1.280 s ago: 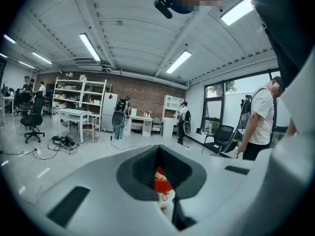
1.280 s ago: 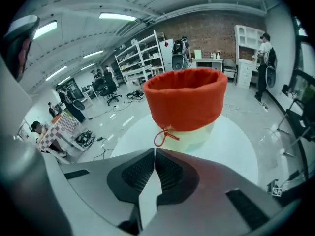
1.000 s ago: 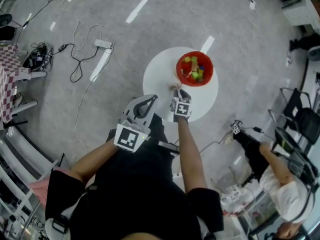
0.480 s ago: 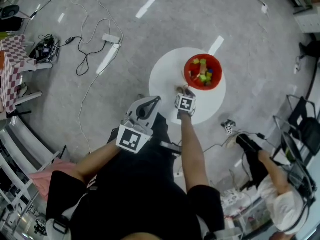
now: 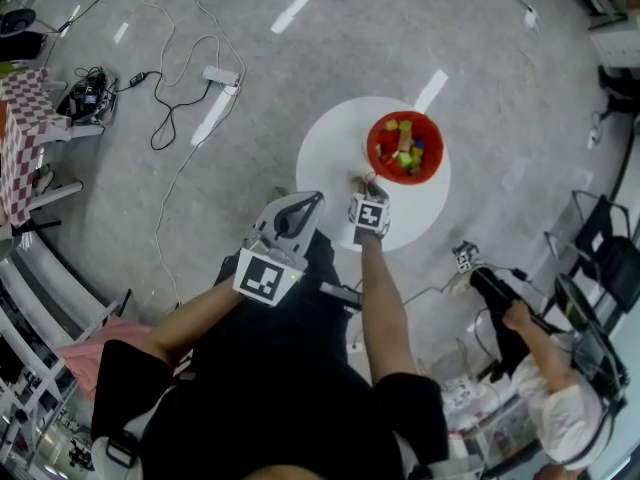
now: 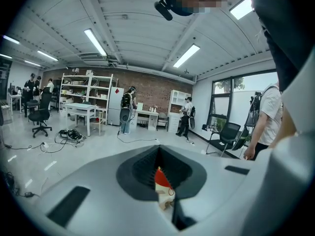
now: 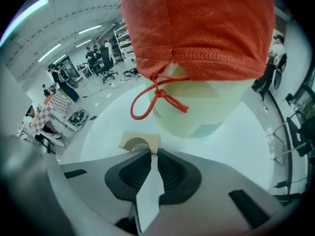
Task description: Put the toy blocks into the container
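1. The right gripper (image 5: 360, 186) points steeply down over the near edge of the round white table (image 5: 325, 153). Its jaws have just been closing and now pinch the right end of a beige arch block (image 7: 139, 142).
2. The red-topped container (image 5: 404, 148), holding coloured blocks, stands just beyond.
3. The left gripper (image 5: 312, 200), jaws together, hovers off the table's near left.

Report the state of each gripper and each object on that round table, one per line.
Red fabric-lined cream container: upright, open-topped.
Coloured toy blocks: inside that container.
Beige arch-shaped block: on the white round table, outside the container.
Right gripper: jaws have just been closing, nearly together, arch block at their tips, grip unclear.
Left gripper: shut, empty, away from the table.
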A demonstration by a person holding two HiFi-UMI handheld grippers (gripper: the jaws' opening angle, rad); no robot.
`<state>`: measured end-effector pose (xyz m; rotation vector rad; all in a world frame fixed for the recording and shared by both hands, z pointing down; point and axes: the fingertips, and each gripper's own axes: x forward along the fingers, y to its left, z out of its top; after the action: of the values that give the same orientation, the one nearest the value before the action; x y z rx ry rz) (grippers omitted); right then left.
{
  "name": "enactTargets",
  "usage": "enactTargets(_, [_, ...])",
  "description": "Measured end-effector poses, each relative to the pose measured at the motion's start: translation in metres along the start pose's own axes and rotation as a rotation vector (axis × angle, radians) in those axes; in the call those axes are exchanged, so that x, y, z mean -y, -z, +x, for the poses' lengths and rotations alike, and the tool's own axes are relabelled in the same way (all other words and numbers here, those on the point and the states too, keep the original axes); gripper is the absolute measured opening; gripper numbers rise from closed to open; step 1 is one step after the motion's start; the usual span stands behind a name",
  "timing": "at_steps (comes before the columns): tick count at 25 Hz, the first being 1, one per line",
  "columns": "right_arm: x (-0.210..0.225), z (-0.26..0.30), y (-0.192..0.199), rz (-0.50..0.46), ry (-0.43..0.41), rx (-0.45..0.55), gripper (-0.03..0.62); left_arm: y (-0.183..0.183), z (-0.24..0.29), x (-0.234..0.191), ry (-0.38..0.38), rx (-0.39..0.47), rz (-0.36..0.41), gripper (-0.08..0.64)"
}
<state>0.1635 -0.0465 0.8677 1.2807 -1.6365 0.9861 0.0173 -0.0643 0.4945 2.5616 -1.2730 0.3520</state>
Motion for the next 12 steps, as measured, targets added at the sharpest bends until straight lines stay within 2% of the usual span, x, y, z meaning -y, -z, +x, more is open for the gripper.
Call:
enactTargets(6, [-0.02, -0.036, -0.006, -0.052, -0.069, 0.057, 0.04, -0.006, 0.008, 0.001, 0.02, 0.021, 0.002, -0.005])
enactTargets(9, [-0.041, -0.079, -0.03, -0.102, -0.124, 0.165, 0.04, -0.01, 0.01, -0.001, 0.023, 0.026, -0.005, -0.005])
enactTargets(12, [-0.05, -0.132, -0.072, -0.107, -0.152, 0.322, 0.04, -0.014, 0.01, -0.003, 0.024, 0.038, -0.003, -0.005])
